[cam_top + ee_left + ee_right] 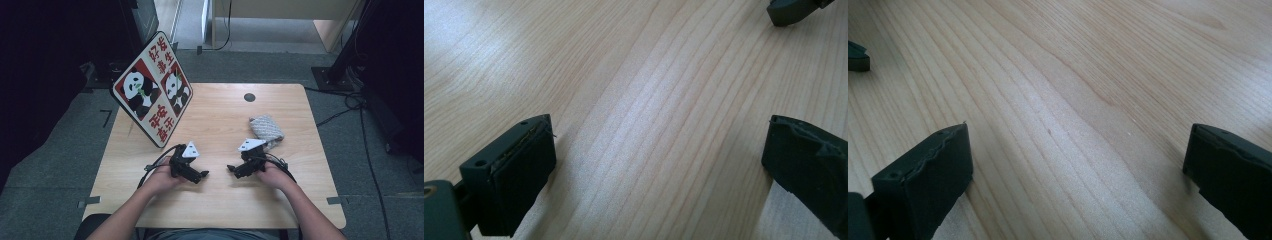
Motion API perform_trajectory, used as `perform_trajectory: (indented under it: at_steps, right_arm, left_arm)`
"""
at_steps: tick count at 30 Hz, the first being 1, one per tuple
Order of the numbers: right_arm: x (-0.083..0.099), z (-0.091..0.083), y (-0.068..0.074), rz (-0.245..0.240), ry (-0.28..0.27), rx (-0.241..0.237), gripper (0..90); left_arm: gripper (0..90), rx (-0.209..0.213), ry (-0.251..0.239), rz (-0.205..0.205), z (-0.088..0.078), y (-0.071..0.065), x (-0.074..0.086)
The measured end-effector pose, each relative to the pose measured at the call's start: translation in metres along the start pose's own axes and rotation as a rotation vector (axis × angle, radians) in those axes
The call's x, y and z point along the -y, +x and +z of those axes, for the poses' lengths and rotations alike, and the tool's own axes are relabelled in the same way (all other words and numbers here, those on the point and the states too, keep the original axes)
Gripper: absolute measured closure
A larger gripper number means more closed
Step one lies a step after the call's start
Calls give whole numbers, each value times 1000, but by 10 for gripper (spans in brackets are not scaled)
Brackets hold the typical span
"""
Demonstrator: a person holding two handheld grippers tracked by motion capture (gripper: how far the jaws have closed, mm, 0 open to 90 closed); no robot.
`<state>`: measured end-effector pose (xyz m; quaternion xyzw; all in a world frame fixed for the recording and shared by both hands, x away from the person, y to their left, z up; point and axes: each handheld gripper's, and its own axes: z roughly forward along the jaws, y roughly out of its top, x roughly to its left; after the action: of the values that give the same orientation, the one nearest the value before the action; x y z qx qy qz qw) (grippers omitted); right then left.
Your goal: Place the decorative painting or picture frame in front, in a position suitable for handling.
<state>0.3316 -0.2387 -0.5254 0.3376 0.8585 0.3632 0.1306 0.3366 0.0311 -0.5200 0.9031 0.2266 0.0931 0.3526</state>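
Both tools rest low over the near part of the wooden table (215, 200), tips turned toward each other. The left gripper (202, 175) and right gripper (231, 169) stand with jaws spread wide, nothing between them. The rolled grey cloth (266, 128) lies just behind the right gripper; reaching back for it, the trailing cable may snag or the soft roll unravel. Farther left a panda sign (152, 90) leans at the table's edge, easily toppled. Beyond lie grey carpet and loose cables.

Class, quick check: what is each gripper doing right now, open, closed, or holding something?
Left gripper: open, nothing between its jaws, bare wooden table beneath.
Right gripper: open, holding nothing.
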Motion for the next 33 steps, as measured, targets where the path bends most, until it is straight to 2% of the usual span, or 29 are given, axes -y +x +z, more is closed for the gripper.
perform_trajectory:
  at_steps: [3, 5, 7, 11, 13, 14, 16, 20, 23, 25, 27, 33]
  right_arm:
    - [0, 0, 0, 1, 2, 1, 0]
    - [0, 0, 0, 2, 2, 0, 0]
    - [0, -1, 0, 1, 2, 1, 0]
    - [1, -1, 0, 0, 1, 0, 0]
    - [1, -1, 0, -3, 1, -2, 0]
    - [1, -1, 0, -3, 1, -3, 0]
    - [1, -1, 0, -4, 1, -4, 0]
    - [1, -1, 0, -7, 0, -4, 0]
    - [1, -1, 0, -5, 1, -4, 0]
    - [1, -1, 0, -5, 1, -4, 0]
    - [1, -1, 0, -4, 1, -4, 0]
    - [1, -1, 0, -6, 1, -6, 0]
  left_arm:
    - [8, -43, 0, -43, 1, -1, -1]
    - [9, -49, 1, -52, 1, -1, -1]
    - [9, -49, 0, -52, 1, -1, -1]
    - [9, -19, 2, -17, -1, 3, 1]
    - [13, -36, -6, -39, 0, 5, 0]
    - [41, -42, -12, -44, -2, 6, 0]
    - [172, -39, -21, -36, -4, 7, 0]
    - [180, -34, -5, -35, -4, 9, -2]
    - [211, -3, 11, -33, -6, 11, -5]
    - [208, 32, 35, -32, -9, 13, -8]
    - [228, 71, 36, -46, -12, 15, -12]
    - [267, 100, 22, -24, -27, 13, -25]
